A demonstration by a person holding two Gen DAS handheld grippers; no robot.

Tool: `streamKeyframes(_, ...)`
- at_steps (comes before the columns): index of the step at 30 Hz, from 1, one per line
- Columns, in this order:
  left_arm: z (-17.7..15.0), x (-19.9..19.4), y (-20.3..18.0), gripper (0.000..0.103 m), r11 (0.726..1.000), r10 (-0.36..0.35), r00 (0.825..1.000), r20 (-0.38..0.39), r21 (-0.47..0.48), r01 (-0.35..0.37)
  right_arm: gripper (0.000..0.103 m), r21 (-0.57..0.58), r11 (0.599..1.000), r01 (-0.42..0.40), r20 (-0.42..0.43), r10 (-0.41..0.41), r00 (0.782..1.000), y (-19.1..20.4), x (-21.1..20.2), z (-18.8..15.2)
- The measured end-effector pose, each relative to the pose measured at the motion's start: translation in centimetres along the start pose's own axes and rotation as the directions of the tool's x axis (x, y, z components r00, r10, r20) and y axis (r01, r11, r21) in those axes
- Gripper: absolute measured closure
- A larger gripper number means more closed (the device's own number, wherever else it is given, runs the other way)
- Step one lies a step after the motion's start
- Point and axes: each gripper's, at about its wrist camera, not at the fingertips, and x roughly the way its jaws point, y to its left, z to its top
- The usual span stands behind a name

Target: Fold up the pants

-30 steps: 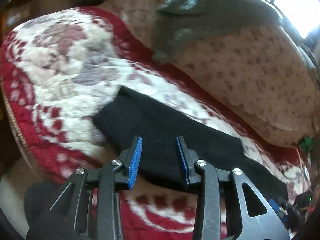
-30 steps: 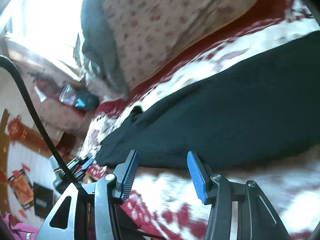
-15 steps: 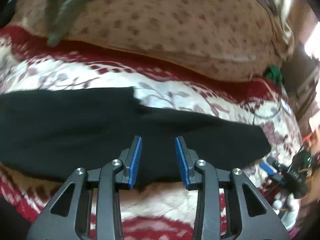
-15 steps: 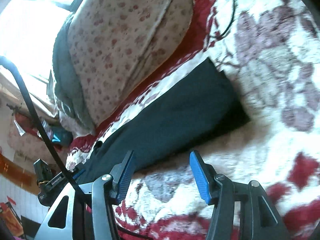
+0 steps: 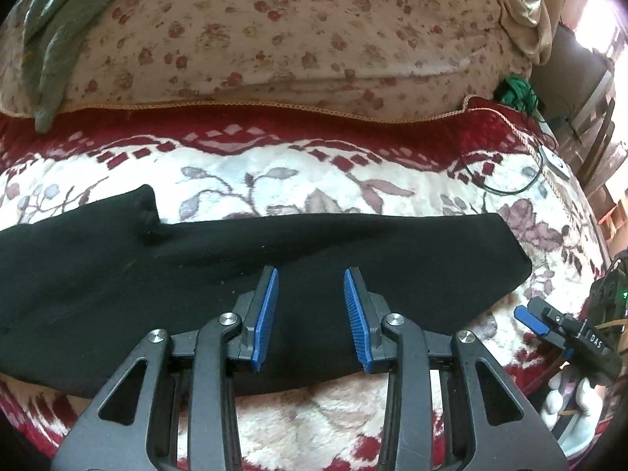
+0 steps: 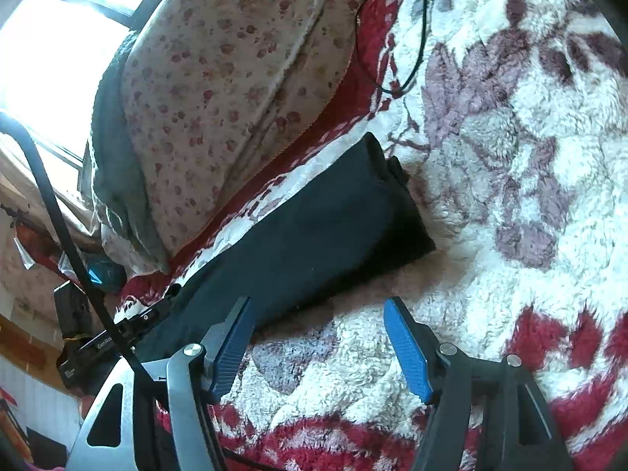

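Black pants (image 5: 196,271) lie flat, folded lengthwise into a long strip, across a red and white floral blanket (image 5: 314,180). My left gripper (image 5: 310,278) is open and empty, hovering over the strip's near edge about midway. The pants' leg end (image 6: 392,196) shows in the right wrist view. My right gripper (image 6: 318,310) is open and empty above the blanket, just in front of that end. The right gripper also shows at the right edge of the left wrist view (image 5: 533,320).
A beige floral quilt (image 5: 294,39) is piled behind the pants, with a grey-green garment (image 5: 51,47) on its left. A black cable (image 6: 416,47) lies on the blanket beyond the pants' end. A window (image 6: 47,51) glares at the back.
Both grippers have swung along the pants towards the leg end. The left now faces the strip's middle, the right now sits at the leg end. Both stayed open.
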Motion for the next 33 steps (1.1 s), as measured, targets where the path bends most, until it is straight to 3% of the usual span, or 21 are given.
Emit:
streamKeyframes(4, 0.1, 0.2, -0.7, 0.070, 1.000, 0.013, 1.000, 0.008, 0.023, -0.013, 0.037, 0.007, 1.000, -0.006, 0.002, 0.006, 1.000, -0.3, -0.1, 0.0)
streamKeyframes(8, 0.3, 0.6, -1.4, 0.070, 0.999, 0.009, 1.000, 0.000, 0.040, -0.009, 0.029, 0.005, 1.000, -0.010, -0.001, 0.010, 1.000, -0.4, 0.2, 0.1)
streamKeyframes(12, 0.7, 1.2, -2.4, 0.070, 0.997, -0.026, 1.000, -0.009, 0.066, 0.026, 0.029, 0.003, 1.000, 0.008, -0.003, -0.008, 1.000, -0.4, 0.6, 0.3)
streamKeyframes(14, 1.2, 1.6, -2.9, 0.060, 0.995, -0.055, 0.998, -0.012, 0.080, 0.056, 0.029, 0.009, 1.000, 0.012, -0.007, -0.012, 1.000, -0.5, 0.9, 0.5)
streamKeyframes(15, 1.5, 1.7, -3.1, 0.049, 0.994, -0.072, 0.997, -0.015, 0.081, 0.073, 0.029, 0.009, 1.000, 0.016, -0.013, -0.016, 1.000, -0.6, 1.2, 0.6)
streamKeyframes(18, 2.3, 2.5, -4.0, 0.045, 0.989, -0.119, 0.993, -0.027, 0.088, 0.121, 0.029, 0.009, 1.000, 0.014, -0.010, -0.014, 1.000, -0.9, 1.8, 1.1)
streamKeyframes(22, 3.6, 4.1, -5.9, 0.045, 0.973, -0.153, 0.987, -0.055, 0.167, 0.160, 0.027, 0.026, 0.999, -0.021, -0.002, 0.021, 1.000, -1.6, 2.6, 2.3)
streamKeyframes(27, 5.4, 7.3, -8.0, 0.045, 0.946, -0.189, 0.973, -0.129, 0.243, 0.216, 0.026, 0.052, 0.991, -0.126, 0.031, 0.125, 0.992, -2.5, 2.8, 3.4)
streamKeyframes(28, 5.7, 7.9, -8.4, 0.045, 0.940, -0.194, 0.971, -0.141, 0.258, 0.225, 0.027, 0.054, 0.987, -0.150, 0.038, 0.148, 0.988, -2.7, 2.7, 3.5)
streamKeyframes(33, 7.1, 10.9, -11.3, 0.045, 0.885, -0.254, 0.939, -0.230, 0.337, 0.322, 0.060, 0.067, 0.984, -0.167, 0.046, 0.164, 0.985, -3.5, 3.0, 3.5)
